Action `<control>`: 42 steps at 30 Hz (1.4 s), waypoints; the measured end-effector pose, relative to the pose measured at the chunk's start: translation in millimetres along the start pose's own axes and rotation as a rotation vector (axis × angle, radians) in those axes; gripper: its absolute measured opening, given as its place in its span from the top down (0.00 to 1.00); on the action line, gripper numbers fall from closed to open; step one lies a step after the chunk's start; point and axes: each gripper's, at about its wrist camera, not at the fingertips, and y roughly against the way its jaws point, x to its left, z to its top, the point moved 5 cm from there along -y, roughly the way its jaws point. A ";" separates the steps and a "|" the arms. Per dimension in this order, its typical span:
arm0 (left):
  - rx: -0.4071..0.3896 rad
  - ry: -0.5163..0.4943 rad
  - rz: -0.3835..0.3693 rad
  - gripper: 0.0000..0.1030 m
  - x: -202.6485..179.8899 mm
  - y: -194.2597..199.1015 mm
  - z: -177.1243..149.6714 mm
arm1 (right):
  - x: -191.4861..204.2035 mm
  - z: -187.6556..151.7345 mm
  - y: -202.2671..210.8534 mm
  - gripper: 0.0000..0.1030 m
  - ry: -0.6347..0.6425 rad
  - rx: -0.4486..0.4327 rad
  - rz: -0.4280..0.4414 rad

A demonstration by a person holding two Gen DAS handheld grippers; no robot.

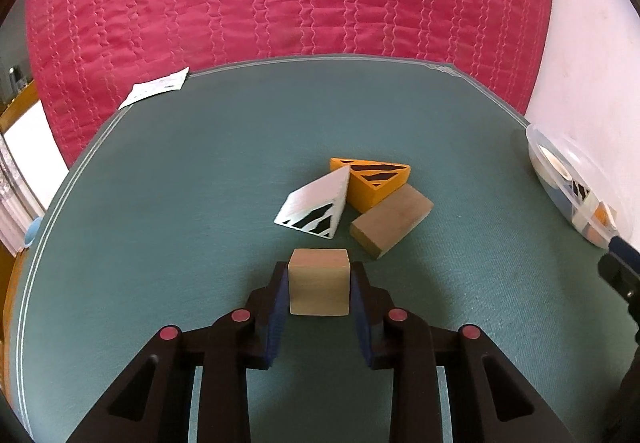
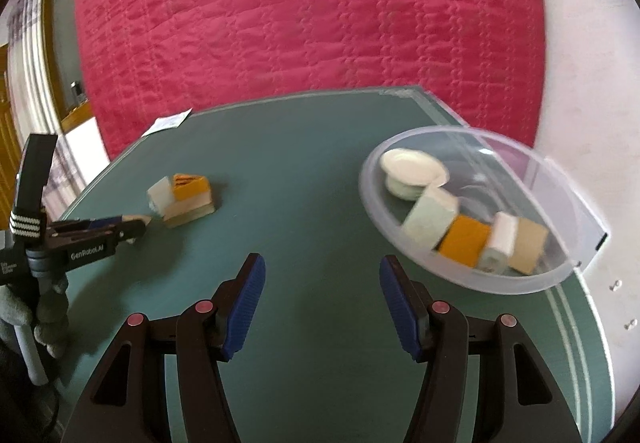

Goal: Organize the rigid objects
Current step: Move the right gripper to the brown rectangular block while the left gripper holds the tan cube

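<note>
The left gripper (image 1: pixel 319 283) clamps a plain wooden cube (image 1: pixel 319 281) on the green table (image 1: pixel 160 203), near its front edge, just before three other blocks (image 1: pixel 352 199). The right gripper (image 2: pixel 322 299) hangs empty, jaws apart, beside the clear bowl (image 2: pixel 560 275) of blocks at the right edge.

Left gripper (image 1: pixel 319 285) angled downward, blue pads (image 1: pixel 276 307) pressed against both sides of a wooden cube (image 1: pixel 319 281), right gripper (image 2: pixel 322 307) tilted downward, jaws parted, nothing between them
</note>
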 end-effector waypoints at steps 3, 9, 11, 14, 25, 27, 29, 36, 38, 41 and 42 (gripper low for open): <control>-0.009 -0.004 0.016 0.70 6.2 4.7 -2.2 | 12.6 -2.7 -11.3 0.41 0.008 0.054 0.053; -0.018 0.009 0.040 0.70 22.1 11.2 -7.7 | 46.9 1.1 -32.3 0.40 0.068 0.122 0.132; -0.021 0.017 0.043 0.70 26.9 13.3 -8.9 | 56.4 4.7 -37.6 0.38 0.086 0.130 0.146; -0.025 0.027 0.049 0.70 32.1 15.2 -9.6 | 68.9 10.9 -46.3 0.38 0.098 0.138 0.160; -0.047 0.011 0.065 0.70 33.3 19.1 -12.7 | 111.2 31.3 -92.8 0.34 0.167 0.188 0.204; -0.047 0.015 0.064 0.70 34.8 20.4 -13.2 | 117.3 34.3 -99.8 0.31 0.175 0.190 0.211; -0.046 0.020 0.061 0.70 36.8 21.1 -13.8 | 122.7 36.5 -106.5 0.31 0.181 0.197 0.212; -0.043 0.031 0.062 0.70 41.8 21.9 -14.4 | 136.8 41.1 -125.5 0.31 0.212 0.215 0.197; -0.044 0.033 0.063 0.70 42.7 22.3 -15.0 | 139.0 41.1 -128.1 0.31 0.221 0.219 0.190; -0.041 0.035 0.063 0.70 43.3 22.4 -16.2 | 142.4 40.0 -133.2 0.31 0.234 0.231 0.182; -0.040 0.035 0.062 0.70 43.2 22.3 -16.4 | 142.9 40.5 -134.3 0.31 0.235 0.232 0.180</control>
